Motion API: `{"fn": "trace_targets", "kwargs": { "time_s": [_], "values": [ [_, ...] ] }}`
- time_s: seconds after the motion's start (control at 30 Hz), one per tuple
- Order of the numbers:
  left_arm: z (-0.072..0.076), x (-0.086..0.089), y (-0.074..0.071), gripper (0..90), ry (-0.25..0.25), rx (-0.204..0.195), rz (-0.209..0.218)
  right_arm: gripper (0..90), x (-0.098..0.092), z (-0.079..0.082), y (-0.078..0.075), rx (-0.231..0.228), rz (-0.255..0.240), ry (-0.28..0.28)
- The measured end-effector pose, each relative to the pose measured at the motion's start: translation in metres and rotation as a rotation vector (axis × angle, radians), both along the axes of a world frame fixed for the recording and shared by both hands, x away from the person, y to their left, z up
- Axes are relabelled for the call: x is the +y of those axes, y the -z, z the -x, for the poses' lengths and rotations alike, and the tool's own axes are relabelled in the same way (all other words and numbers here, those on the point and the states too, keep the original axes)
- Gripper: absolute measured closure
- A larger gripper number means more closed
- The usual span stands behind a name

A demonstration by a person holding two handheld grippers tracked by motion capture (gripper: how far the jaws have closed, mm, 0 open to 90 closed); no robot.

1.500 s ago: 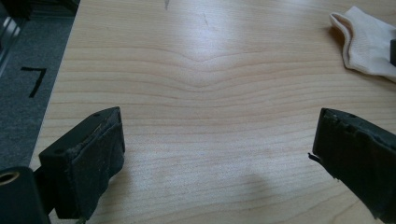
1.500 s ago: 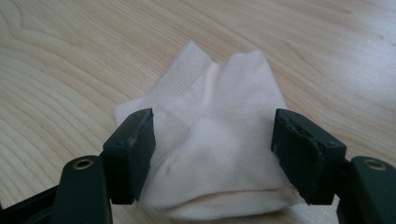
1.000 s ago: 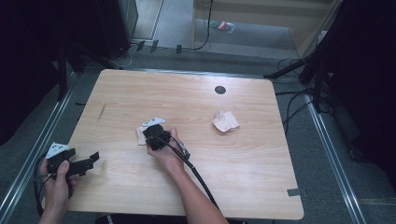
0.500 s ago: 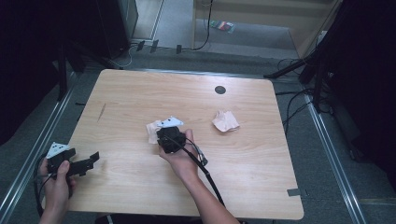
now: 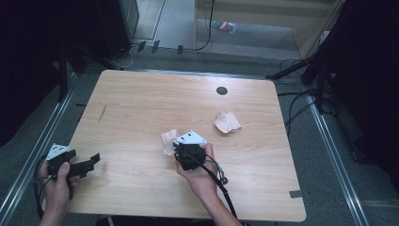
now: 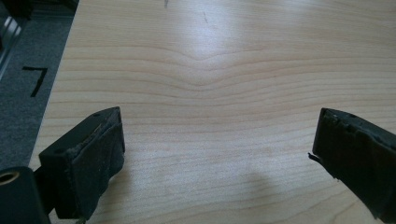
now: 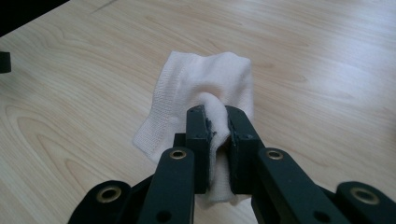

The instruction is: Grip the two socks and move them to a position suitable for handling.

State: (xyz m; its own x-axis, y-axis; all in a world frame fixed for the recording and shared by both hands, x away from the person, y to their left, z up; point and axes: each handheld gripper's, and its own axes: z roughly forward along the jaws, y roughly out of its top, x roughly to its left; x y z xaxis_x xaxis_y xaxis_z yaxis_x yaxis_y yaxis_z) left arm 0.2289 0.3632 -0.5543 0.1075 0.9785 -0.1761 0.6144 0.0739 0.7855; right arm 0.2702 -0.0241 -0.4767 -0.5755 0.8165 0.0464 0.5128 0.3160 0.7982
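High view: a pale wooden counter [image 5: 141, 103] fills the middle of the scene, a small dark round hole [image 5: 221, 90] near its far edge and grey floor [image 5: 329, 155] with metal rails on both sides. At the near left corner, a person's left hand holds the left claw [image 5: 89, 162] just over the counter's edge; the left gripper view shows its two black jaws spread wide apart above bare wood, with nothing between them. Near the counter's middle, the person's right hand grips the right claw [image 5: 176, 143], a cable [image 5: 221, 188] trailing back along the forearm. That claw is pressed together on a small white knitted cloth [image 5: 168, 141]; the right gripper view shows a fold of the cloth [image 7: 205, 88] pinched between the jaws, the rest hanging loose in front of them over the wood. To the right and a little farther off, well apart from the claw, a second crumpled cloth [image 5: 227, 122] lies on the counter.
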Motion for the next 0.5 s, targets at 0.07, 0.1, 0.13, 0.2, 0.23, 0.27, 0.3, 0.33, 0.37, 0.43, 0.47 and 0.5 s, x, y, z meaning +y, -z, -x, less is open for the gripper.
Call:
{"fn": "trace_targets", "kwargs": {
  "time_s": [0.07, 0.1, 0.13, 0.2, 0.23, 0.27, 0.3, 0.33, 0.37, 0.43, 0.47, 0.5],
  "values": [
    [0.000, 0.000, 0.000, 2.6, -0.001, 0.000, 0.000, 82.2, -0.008, 0.003, 0.001, 0.007, -0.007, 0.008],
    [0.000, 0.000, 0.000, 2.6, 0.001, 0.001, -0.001, 82.2, -0.010, 0.005, 0.002, 0.009, -0.011, 0.013],
    [0.000, 0.000, 0.000, 2.6, 0.000, 0.002, -0.001, 82.2, -0.014, 0.007, 0.002, 0.017, -0.016, 0.018],
    [0.000, 0.000, 0.000, 2.6, 0.000, 0.002, -0.001, 82.1, -0.019, 0.012, 0.004, 0.017, -0.019, 0.024],
    [0.000, 0.000, 0.000, 2.6, 0.000, 0.002, -0.001, 82.2, -0.020, 0.013, 0.004, 0.018, -0.020, 0.024],
    [0.000, 0.000, 0.000, 2.6, 0.000, 0.002, -0.001, 82.1, -0.022, 0.015, 0.005, 0.018, -0.021, 0.026],
    [0.000, 0.000, 0.000, 2.6, -0.001, 0.001, -0.001, 82.1, -0.024, 0.018, 0.006, 0.018, -0.023, 0.029],
    [0.000, 0.000, 0.000, 2.6, -0.002, 0.000, -0.001, 82.1, -0.025, 0.019, 0.007, 0.016, -0.022, 0.031],
    [0.000, 0.000, 0.000, 2.6, -0.002, 0.001, 0.000, 82.1, -0.027, 0.021, 0.009, 0.016, -0.021, 0.038],
    [0.000, 0.000, 0.000, 2.6, -0.002, 0.002, -0.003, 82.1, -0.030, 0.024, 0.015, 0.022, -0.019, 0.048],
    [0.000, 0.000, 0.000, 2.6, -0.003, 0.002, -0.005, 82.1, -0.031, 0.025, 0.018, 0.023, -0.016, 0.052],
    [0.000, 0.000, 0.000, 2.6, -0.001, 0.002, -0.004, 82.1, -0.032, 0.025, 0.021, 0.029, -0.021, 0.060]
  ]
}}
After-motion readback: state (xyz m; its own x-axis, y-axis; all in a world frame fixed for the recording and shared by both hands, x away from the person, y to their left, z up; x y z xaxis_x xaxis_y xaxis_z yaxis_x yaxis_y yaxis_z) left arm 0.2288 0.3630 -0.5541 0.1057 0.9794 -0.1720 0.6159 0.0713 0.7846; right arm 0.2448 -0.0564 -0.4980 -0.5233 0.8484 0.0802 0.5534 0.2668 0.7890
